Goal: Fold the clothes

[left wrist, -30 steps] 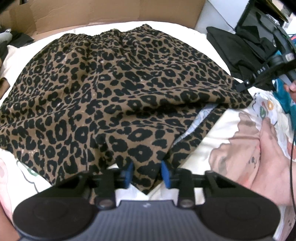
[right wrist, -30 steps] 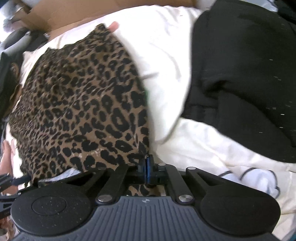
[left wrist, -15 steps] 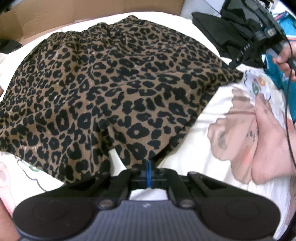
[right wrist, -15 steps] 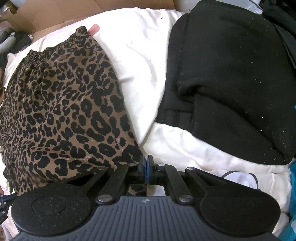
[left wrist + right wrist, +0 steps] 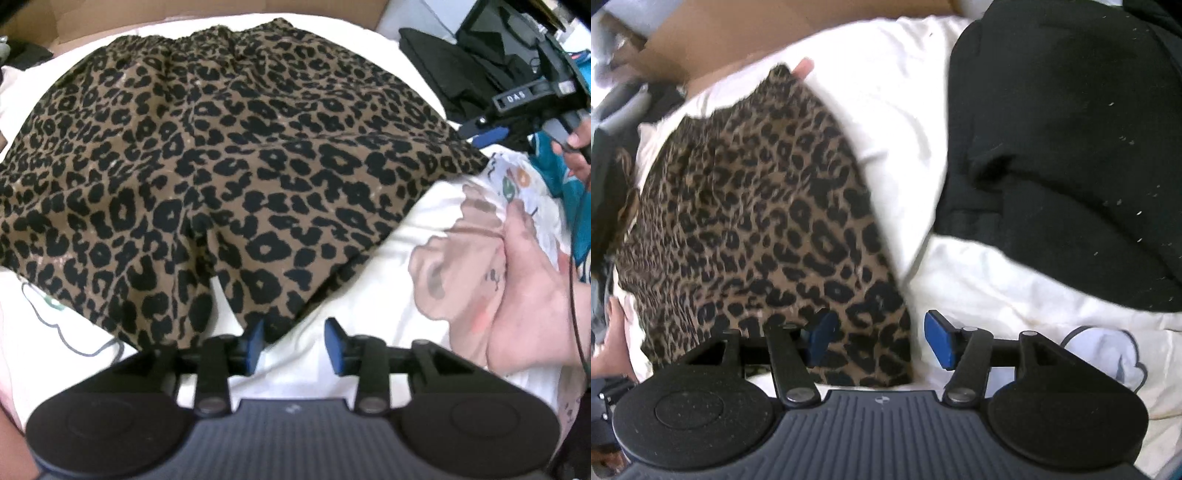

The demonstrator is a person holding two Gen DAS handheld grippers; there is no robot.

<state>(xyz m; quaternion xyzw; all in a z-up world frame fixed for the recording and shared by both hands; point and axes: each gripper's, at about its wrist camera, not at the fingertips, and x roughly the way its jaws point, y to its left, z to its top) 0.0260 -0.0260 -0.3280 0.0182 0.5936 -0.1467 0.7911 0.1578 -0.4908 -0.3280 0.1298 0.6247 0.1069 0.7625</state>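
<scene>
The leopard-print garment lies spread flat on the white printed bed sheet, filling the left wrist view from 9 to 2 o'clock, with a black garment lying beside it at 2 o'clock in the right wrist view. The left gripper sits at 6 o'clock, its jaws opening with the garment's hem corner just at the left pad and nothing pinched. The right gripper has its jaws opening wide, the leopard cloth's corner lying loose between them, gripped by neither pad.
</scene>
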